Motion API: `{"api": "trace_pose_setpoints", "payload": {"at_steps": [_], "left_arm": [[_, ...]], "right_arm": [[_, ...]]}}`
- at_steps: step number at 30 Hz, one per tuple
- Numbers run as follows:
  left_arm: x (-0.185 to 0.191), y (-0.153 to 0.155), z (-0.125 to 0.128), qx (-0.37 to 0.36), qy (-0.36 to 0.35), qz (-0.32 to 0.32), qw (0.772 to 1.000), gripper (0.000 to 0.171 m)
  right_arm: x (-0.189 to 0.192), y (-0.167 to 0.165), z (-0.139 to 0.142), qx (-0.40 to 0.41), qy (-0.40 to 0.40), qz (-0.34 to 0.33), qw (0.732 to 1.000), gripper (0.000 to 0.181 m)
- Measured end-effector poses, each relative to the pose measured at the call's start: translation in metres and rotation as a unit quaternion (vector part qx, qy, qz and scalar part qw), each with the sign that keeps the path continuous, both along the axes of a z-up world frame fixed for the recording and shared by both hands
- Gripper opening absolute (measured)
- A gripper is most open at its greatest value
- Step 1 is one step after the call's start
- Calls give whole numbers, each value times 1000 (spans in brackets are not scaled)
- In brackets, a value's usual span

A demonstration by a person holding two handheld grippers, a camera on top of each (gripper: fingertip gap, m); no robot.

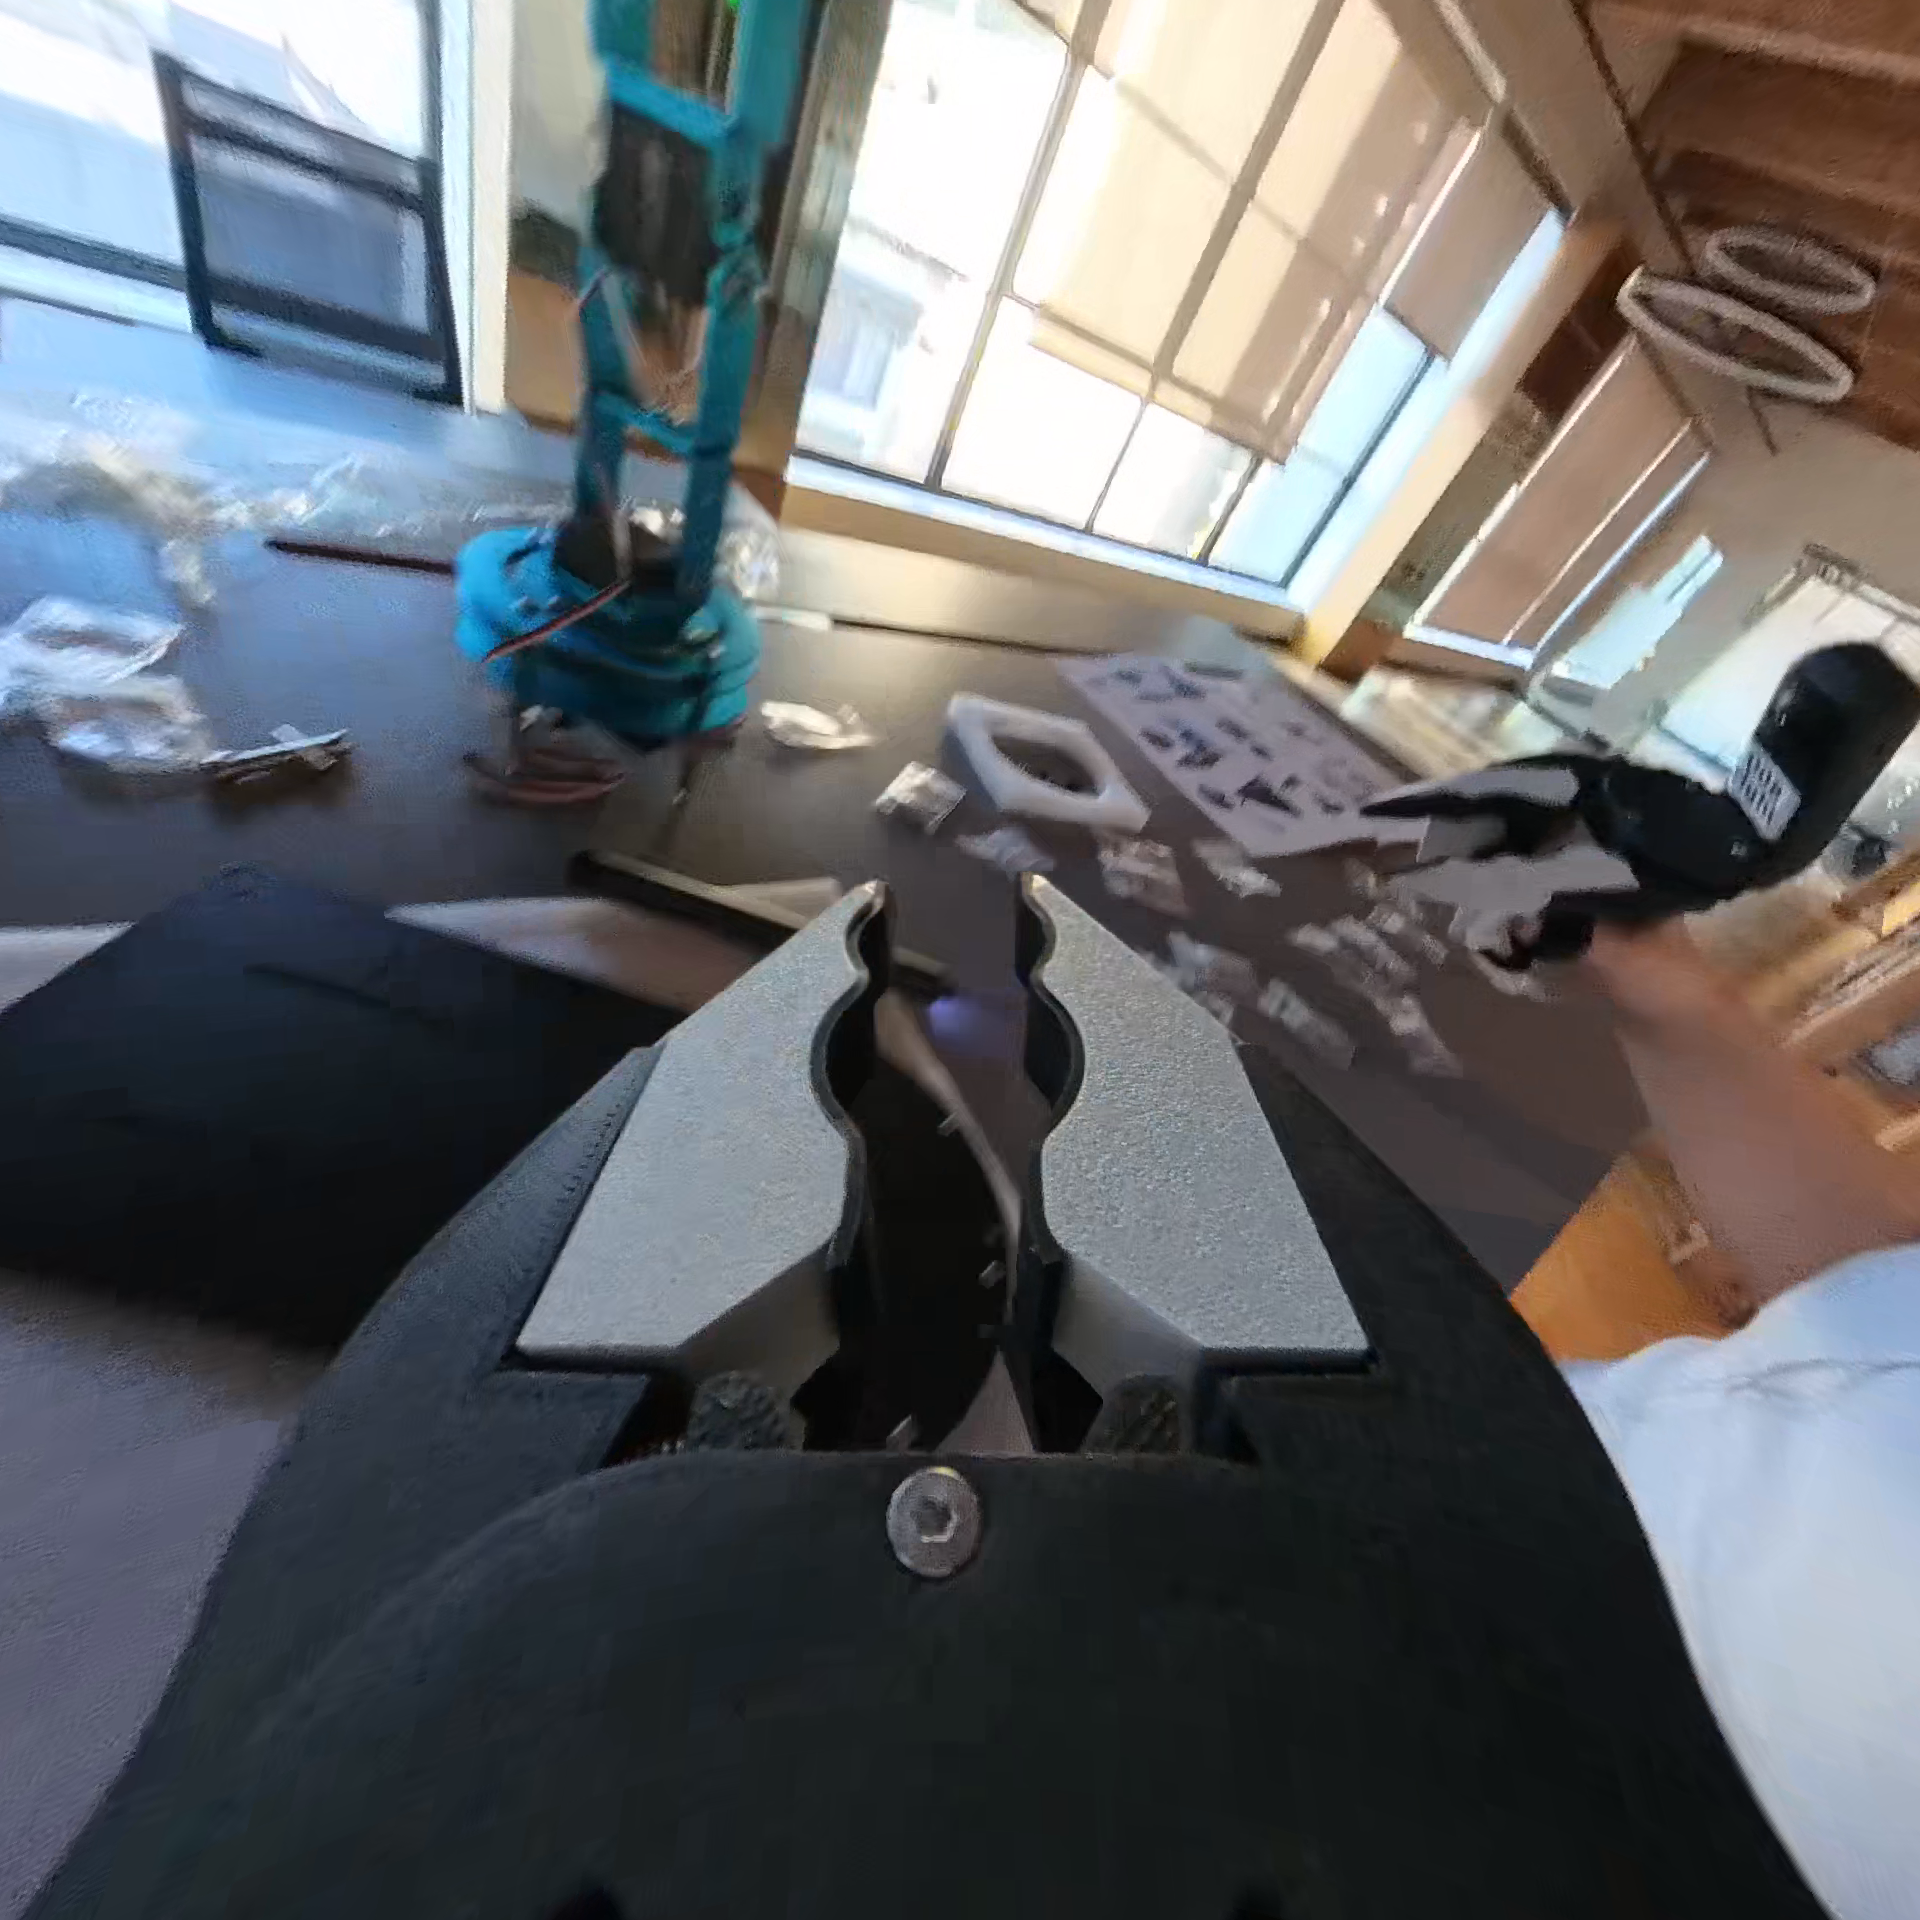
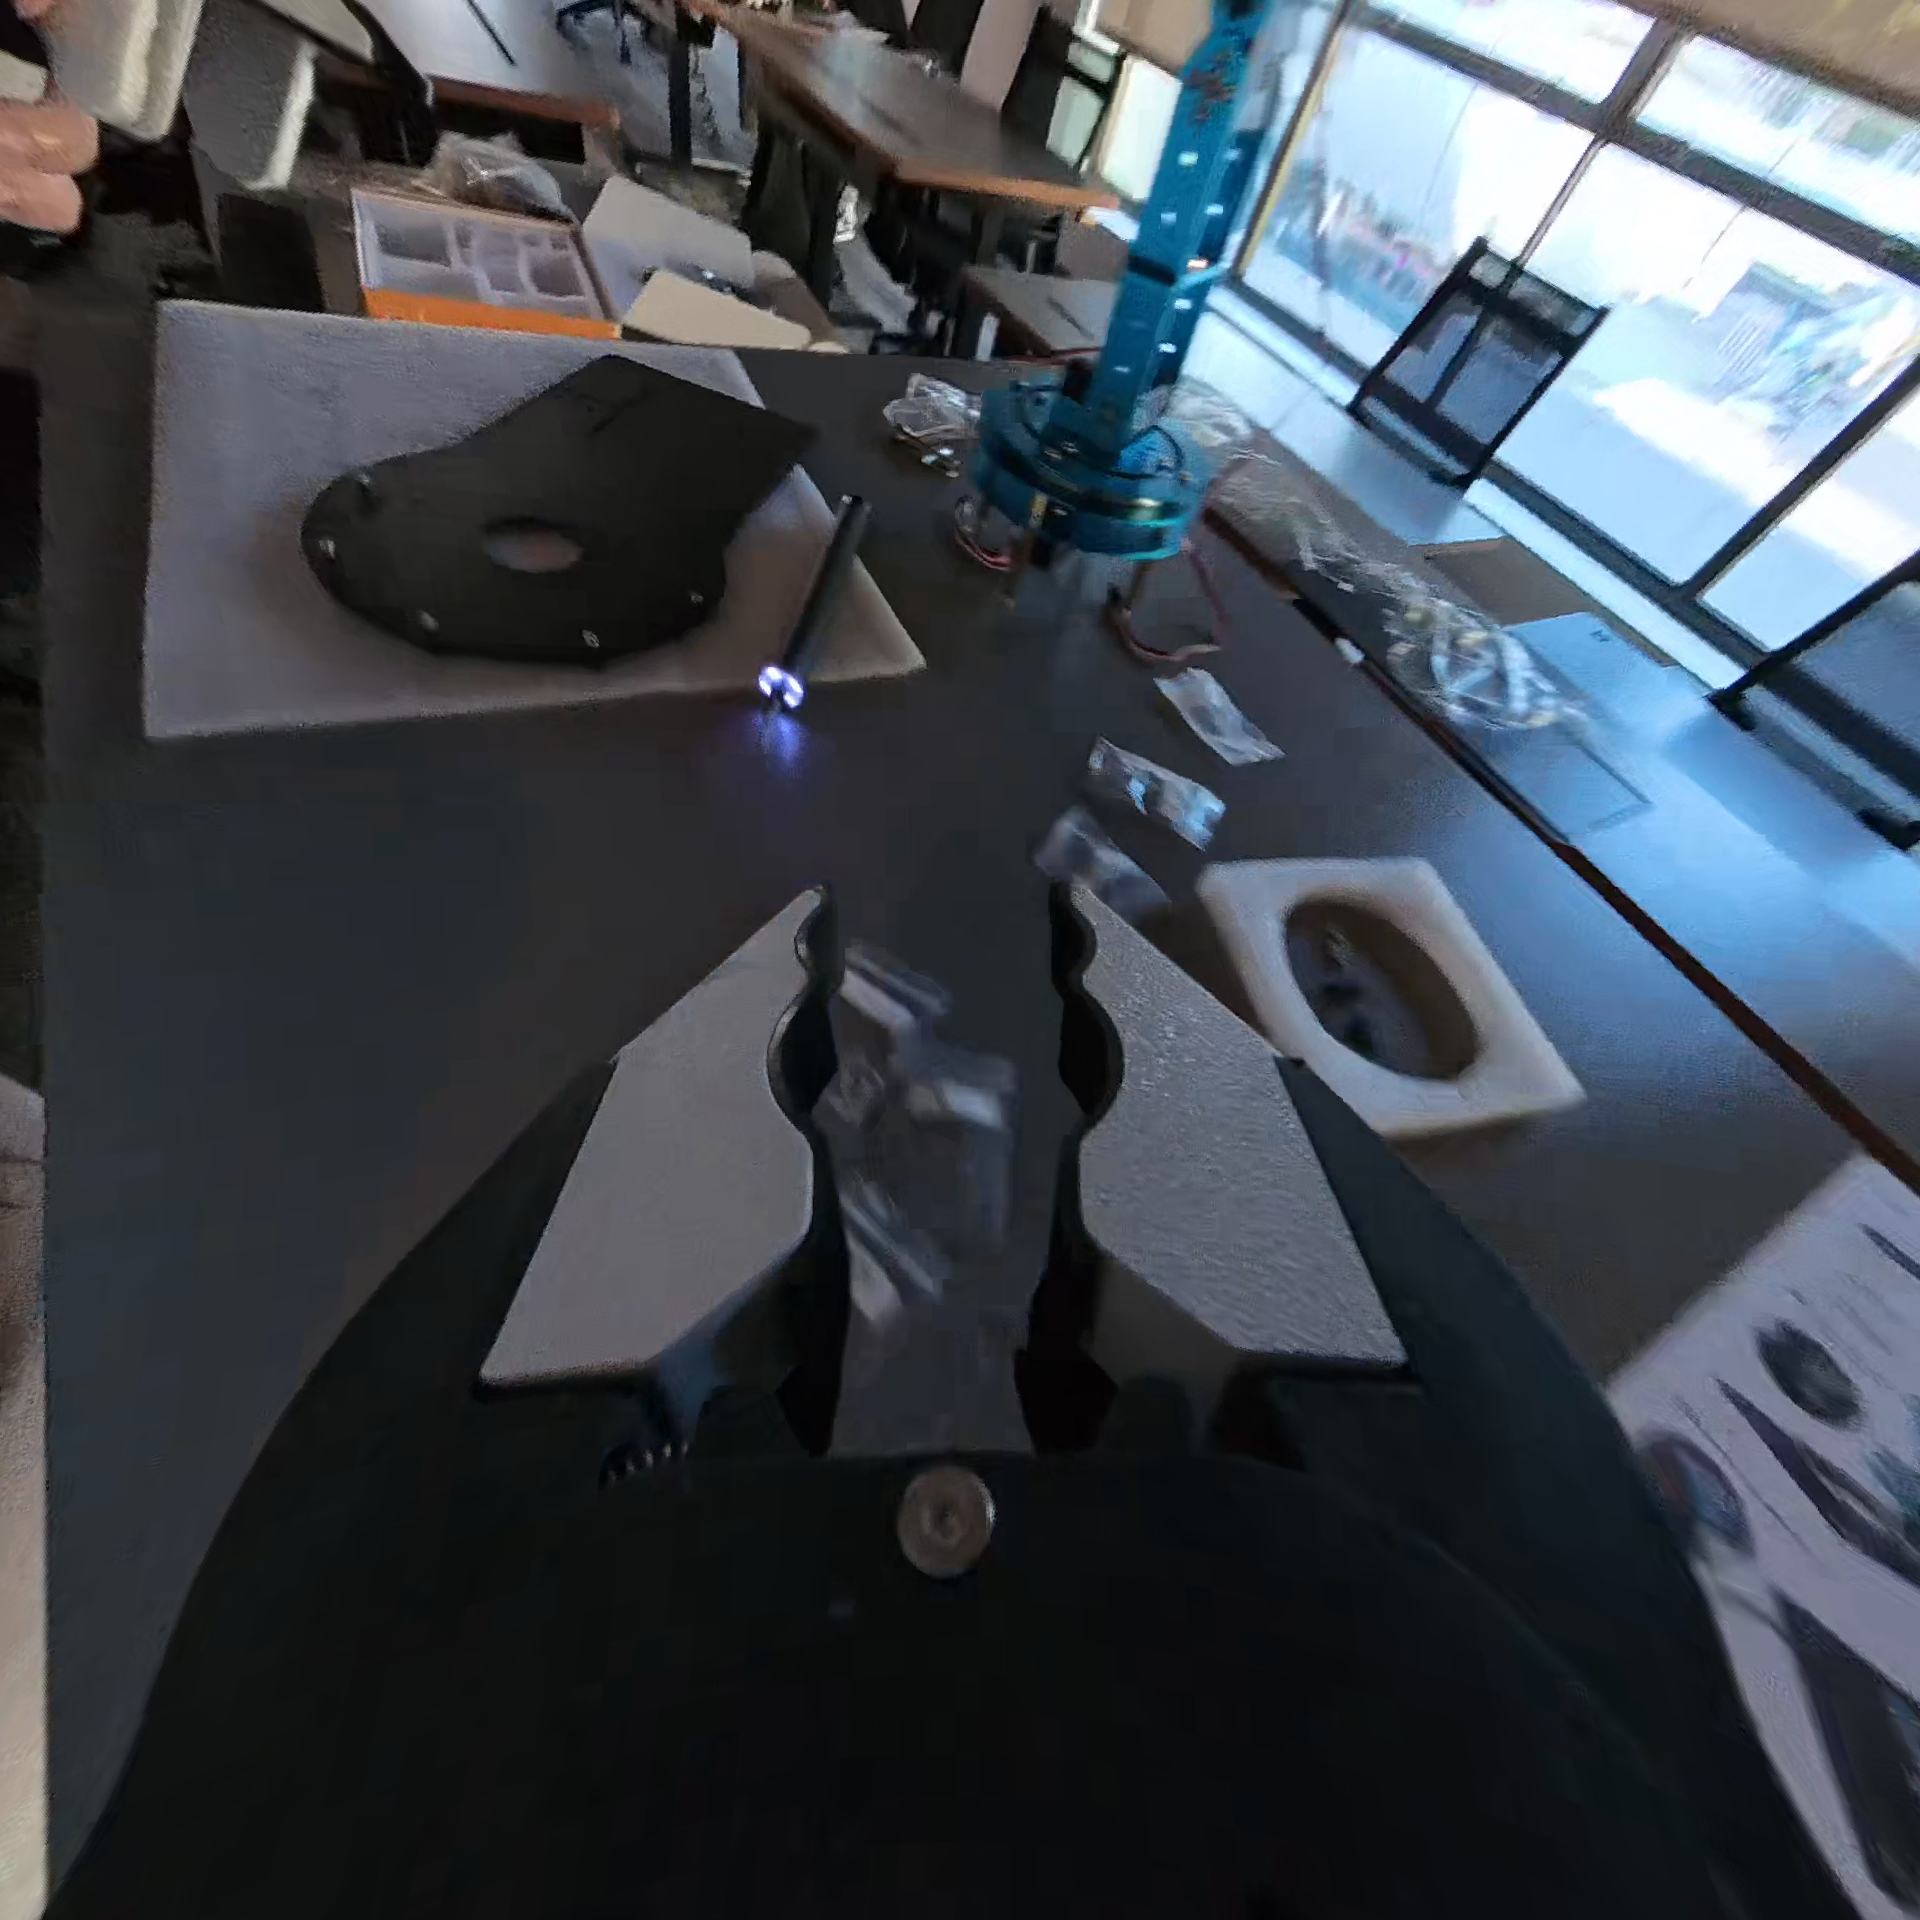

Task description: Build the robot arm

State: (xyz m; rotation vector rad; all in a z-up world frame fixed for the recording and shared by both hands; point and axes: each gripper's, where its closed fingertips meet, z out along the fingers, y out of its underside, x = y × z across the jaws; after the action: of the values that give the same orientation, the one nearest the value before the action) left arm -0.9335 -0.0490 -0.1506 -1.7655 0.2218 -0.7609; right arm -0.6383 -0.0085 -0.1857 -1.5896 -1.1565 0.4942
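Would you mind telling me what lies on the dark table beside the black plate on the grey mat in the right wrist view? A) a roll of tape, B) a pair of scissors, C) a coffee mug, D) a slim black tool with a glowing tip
D: a slim black tool with a lit bluish-white tip lies along the right edge of the grey mat, next to the black plate.

My left hand-held gripper (image 1: pixel 951 904) sits level, jaws narrowly parted with nothing between them. My right hand-held gripper (image 2: pixel 940 909) is tilted downward, jaws somewhat wider. Right forearm in a white sleeve (image 1: pixel 1766 1475).
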Motion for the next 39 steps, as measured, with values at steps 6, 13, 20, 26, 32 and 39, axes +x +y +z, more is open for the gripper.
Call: {"api": "trace_pose_setpoints", "payload": {"at_steps": [6,13,20,26,32,39], "left_arm": [[99,2,24,27,14,21,999,22],[153,1,30,28,53,45,997,20],[167,-8,30,22,53,74,996,16],[159,-25,39,17,63,103,993,16],[136,-57,29,-2,61,152,987,16],[106,-85,30,-4,59,202,978,15]], "right_arm": [[97,11,0,-9,-12,4,1000,41],[144,66,-7,-27,-54,44,997,24],[81,162,-29,-102,-119,146,977,12],[41,190,-83,-193,-195,186,944,14],[40,192,-113,-206,-258,192,924,14],[37,196,-117,-198,-281,192,919,5]]}}
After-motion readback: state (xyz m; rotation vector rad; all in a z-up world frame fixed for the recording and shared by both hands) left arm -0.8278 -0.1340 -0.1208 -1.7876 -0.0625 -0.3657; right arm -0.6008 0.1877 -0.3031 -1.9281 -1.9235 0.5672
